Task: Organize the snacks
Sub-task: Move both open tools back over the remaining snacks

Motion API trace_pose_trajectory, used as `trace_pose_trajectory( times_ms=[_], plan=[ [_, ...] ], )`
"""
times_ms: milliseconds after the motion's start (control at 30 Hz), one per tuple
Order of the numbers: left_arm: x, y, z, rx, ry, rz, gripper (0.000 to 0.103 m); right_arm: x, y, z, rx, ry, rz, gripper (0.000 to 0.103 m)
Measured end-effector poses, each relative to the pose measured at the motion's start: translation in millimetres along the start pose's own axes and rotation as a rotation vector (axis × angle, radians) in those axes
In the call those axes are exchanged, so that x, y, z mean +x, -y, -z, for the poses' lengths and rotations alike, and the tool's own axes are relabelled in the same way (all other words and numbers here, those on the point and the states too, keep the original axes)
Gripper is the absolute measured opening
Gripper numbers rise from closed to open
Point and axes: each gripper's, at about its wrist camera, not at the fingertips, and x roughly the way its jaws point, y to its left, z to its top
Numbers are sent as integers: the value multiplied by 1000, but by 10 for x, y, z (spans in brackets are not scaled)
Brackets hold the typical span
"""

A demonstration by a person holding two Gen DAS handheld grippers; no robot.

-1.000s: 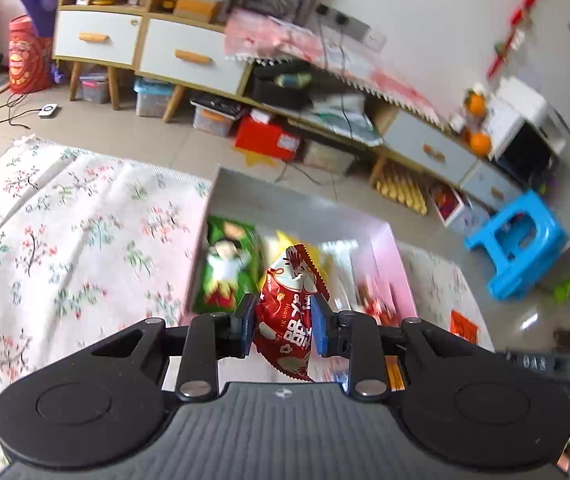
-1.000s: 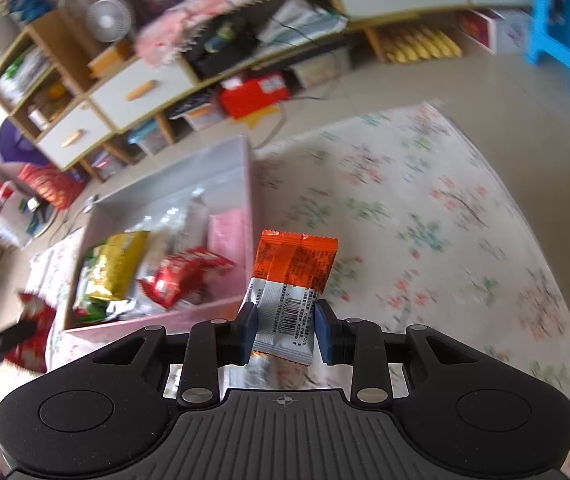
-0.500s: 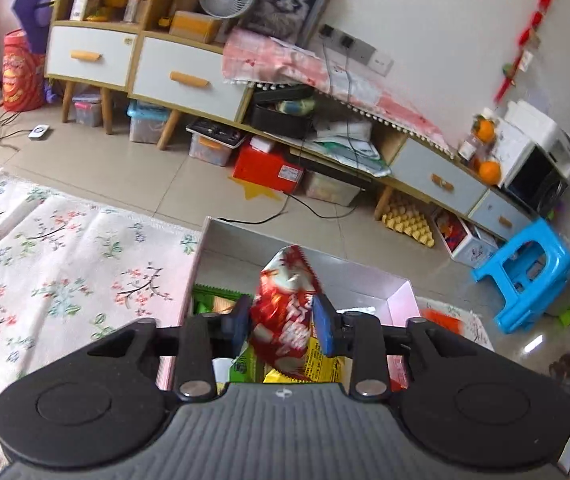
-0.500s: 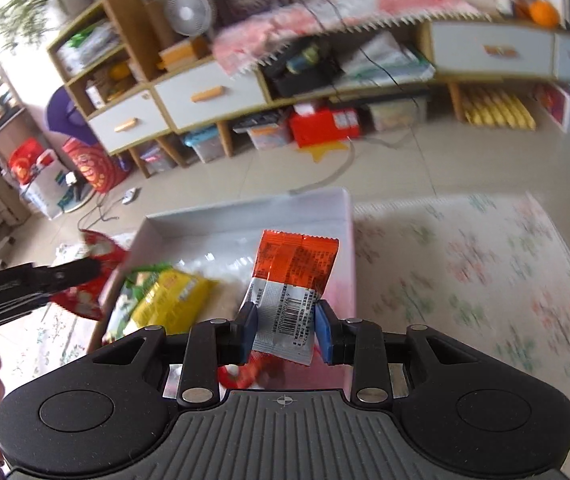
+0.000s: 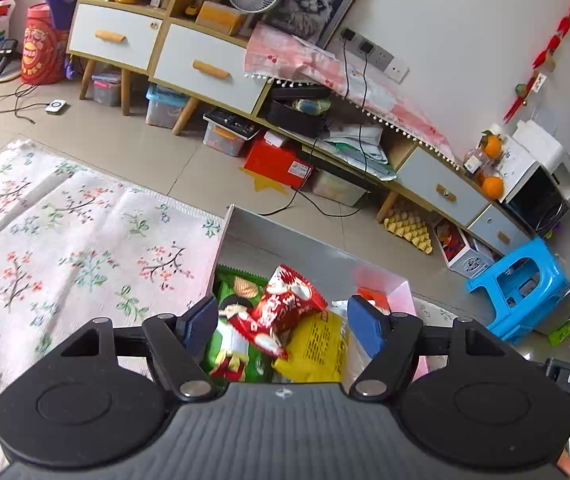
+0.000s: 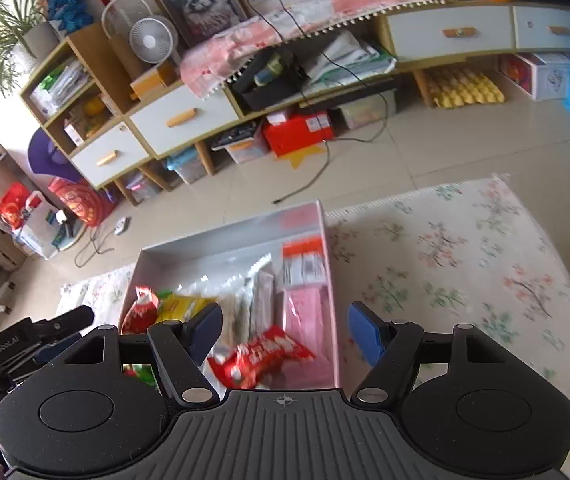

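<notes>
Hovering over the box [image 5: 309, 246], the left gripper [image 5: 283, 316] and right gripper [image 6: 283, 330] both have fingers spread, holding nothing. The left view shows a red packet [image 5: 285, 308] atop green and yellow ones; only the right view shows the orange packet [image 6: 303, 262] in the far right corner.

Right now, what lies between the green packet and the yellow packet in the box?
In the left wrist view, a red snack packet lies across the green packet and the yellow packet, overlapping both.
</notes>
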Motion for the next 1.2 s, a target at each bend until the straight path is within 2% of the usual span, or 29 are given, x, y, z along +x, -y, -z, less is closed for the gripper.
trace_pose_trajectory(
  times_ms=[133, 200, 267, 467, 533, 633, 700, 800, 967, 1200],
  plan=[
    [-141, 88, 90, 30, -20, -30, 74, -213, -26, 122, -36, -13, 10, 71],
    [-195, 152, 136, 44, -28, -43, 83, -311, -46, 181, -53, -15, 15, 71],
    [-258, 244, 211, 66, -54, -66, 87, -399, -61, 245, -67, -19, 25, 72],
    [-341, 492, 568, 122, -153, -32, 89, -662, -89, 517, -94, -39, 33, 73],
    [-300, 579, 714, 163, -209, -27, 89, -781, -69, 633, -90, -31, 25, 73],
    [-254, 632, 896, 202, -262, -17, 89, -921, 0, 802, -100, -19, 21, 81],
    [-215, 647, 989, 217, -292, -17, 89, -953, 41, 847, -100, -20, 47, 81],
    [-186, 647, 1129, 244, -304, -25, 90, -957, 98, 869, -103, -19, 55, 81],
    [-50, 626, 1403, 352, -337, -57, 88, -886, 193, 927, -127, -37, 97, 81],
    [-37, 625, 1554, 351, -340, -2, 89, -829, 216, 960, -138, -50, 106, 81]
  ],
)
